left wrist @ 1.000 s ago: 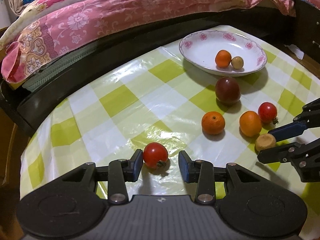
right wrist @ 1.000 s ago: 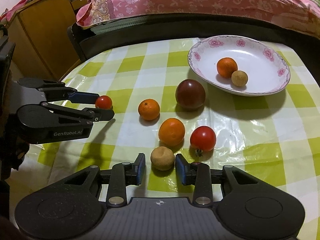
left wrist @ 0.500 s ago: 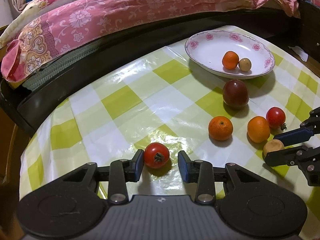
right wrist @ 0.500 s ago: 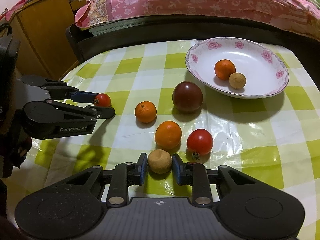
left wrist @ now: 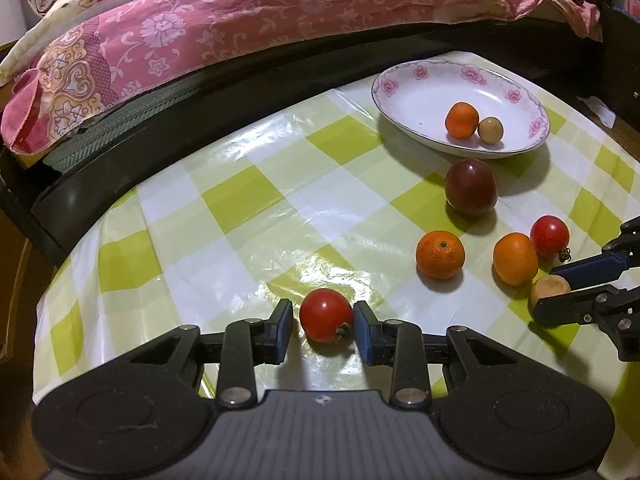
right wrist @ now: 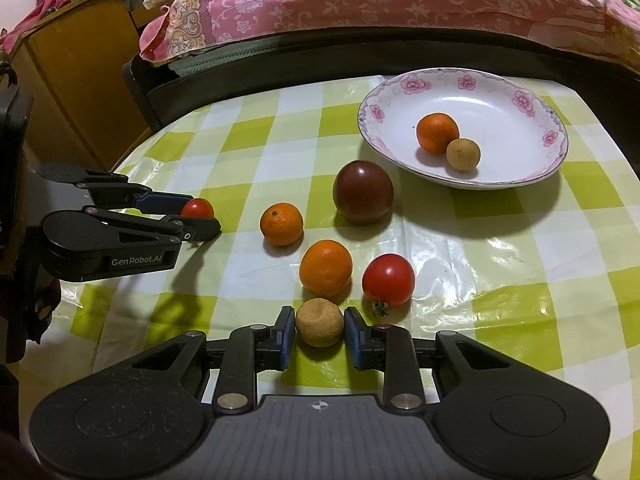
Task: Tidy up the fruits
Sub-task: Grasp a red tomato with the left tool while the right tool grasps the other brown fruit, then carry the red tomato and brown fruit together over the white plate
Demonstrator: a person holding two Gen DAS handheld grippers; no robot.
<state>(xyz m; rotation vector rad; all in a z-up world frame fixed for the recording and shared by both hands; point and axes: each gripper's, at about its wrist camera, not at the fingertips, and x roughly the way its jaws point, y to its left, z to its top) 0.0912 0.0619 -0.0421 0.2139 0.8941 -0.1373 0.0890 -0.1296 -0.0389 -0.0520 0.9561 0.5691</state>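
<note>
Green-and-white checked plastic covers the worktop [left wrist: 248, 200], which stands against a bed with a pink floral quilt [left wrist: 240, 20]. At the far right of the worktop sits a white plate [right wrist: 500, 92] with pink flowers on its rim; inside it an orange [right wrist: 437, 133] and a small tan fruit [right wrist: 463, 154] touch each other.

Close in front of the left wrist camera, the left hand-held gripper [left wrist: 323, 324] has a small red tomato [left wrist: 326, 315] between its blue pads. Its jaws have just been closing: the right pad touches the tomato, while a thin gap shows at the left pad, so it is not yet clamped.

The right hand-held gripper [right wrist: 319, 330] is closed on a rough tan fruit [right wrist: 319, 322], both pads pressed against its sides, the fruit resting on the worktop.

Just beyond that fruit lie a second orange [right wrist: 326, 267] and a larger red tomato [right wrist: 388, 279], side by side. Farther back sit a third orange [right wrist: 281, 224] and a dark purple-red tomato [right wrist: 363, 191], the latter near the plate's front rim.
</note>
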